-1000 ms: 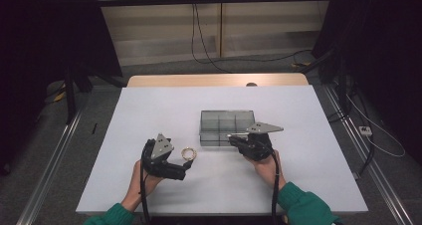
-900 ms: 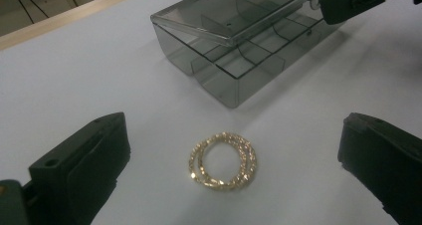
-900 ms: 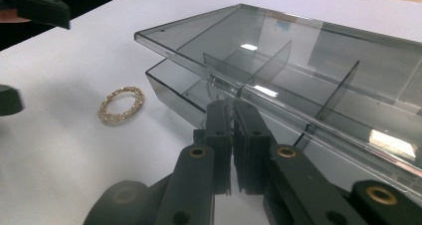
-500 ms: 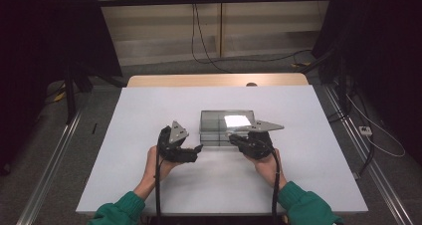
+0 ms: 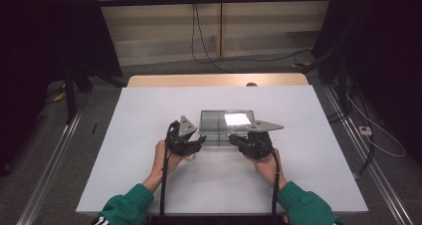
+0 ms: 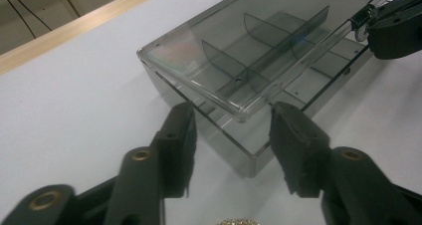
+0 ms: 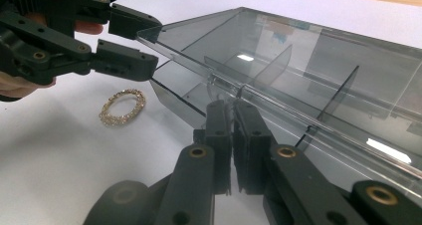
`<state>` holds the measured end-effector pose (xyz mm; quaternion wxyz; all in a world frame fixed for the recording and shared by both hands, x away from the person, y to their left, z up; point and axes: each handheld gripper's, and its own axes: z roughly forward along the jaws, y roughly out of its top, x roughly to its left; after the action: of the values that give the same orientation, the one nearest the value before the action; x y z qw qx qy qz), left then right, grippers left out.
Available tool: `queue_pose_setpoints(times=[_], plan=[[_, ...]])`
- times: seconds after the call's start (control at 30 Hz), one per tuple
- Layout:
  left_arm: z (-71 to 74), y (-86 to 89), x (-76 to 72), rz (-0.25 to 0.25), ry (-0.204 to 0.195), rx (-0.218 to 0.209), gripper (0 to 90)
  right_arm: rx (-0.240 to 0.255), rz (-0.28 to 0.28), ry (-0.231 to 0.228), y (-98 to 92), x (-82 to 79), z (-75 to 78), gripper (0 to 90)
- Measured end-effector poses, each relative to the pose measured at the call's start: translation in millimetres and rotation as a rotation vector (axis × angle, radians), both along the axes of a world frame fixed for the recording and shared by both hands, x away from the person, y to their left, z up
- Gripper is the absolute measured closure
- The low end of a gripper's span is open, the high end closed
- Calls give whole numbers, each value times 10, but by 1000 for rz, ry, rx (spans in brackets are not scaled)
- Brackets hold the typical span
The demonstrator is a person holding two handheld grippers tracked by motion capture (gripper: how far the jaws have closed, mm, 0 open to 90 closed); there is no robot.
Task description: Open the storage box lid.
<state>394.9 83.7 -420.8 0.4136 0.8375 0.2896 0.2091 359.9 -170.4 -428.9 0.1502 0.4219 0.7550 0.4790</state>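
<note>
Nearest us on the white table [image 5: 149, 150] lies a sparkly ring [image 7: 122, 107], loose, just beside the near left corner of the clear compartment box [image 5: 226, 128].

Right gripper [image 7: 233, 105]: jaws pressed together on the front edge of the box lid [image 6: 209, 51], pinching it and holding it raised off the base.

Left gripper [image 6: 231, 118]: jaws have just been closing and now stand half spread, one on each side of the lid's near corner. We see a gap between pads and plastic, so no grip yet; nothing is held.

Beyond the grippers, the box interior shows several dividers, with every compartment we can see bare.

Step in hand, as we judge it: opening the box, with the left gripper coming in to steady or take over the lid corner. Next move probably calls for either closing the left jaws on that corner without jolting the lid, or dropping back to the ring for pickup while the right keeps the lid up.
</note>
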Motion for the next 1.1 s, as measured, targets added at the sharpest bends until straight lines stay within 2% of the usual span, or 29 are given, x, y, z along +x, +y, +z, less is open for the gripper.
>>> queue_pose_setpoints(times=[0.1,0.27,0.47,0.67,0.87,1.1], plan=[[-7,-8,0,6,-9,-21,587,-1,0,1,0,1,0,864],[-18,-3,3,8,-17,-21,624,-1,0,-2,-1,0,2,864],[-16,13,-4,10,-27,-46,649,-16,-2,-3,-13,-7,17,864],[-9,38,-3,7,-33,-69,675,-37,-23,23,-61,-29,36,826],[-2,58,2,2,-41,-79,694,-57,-50,31,-203,-63,68,764],[3,71,7,-4,-50,-90,699,-88,-118,29,-441,-86,102,721]])
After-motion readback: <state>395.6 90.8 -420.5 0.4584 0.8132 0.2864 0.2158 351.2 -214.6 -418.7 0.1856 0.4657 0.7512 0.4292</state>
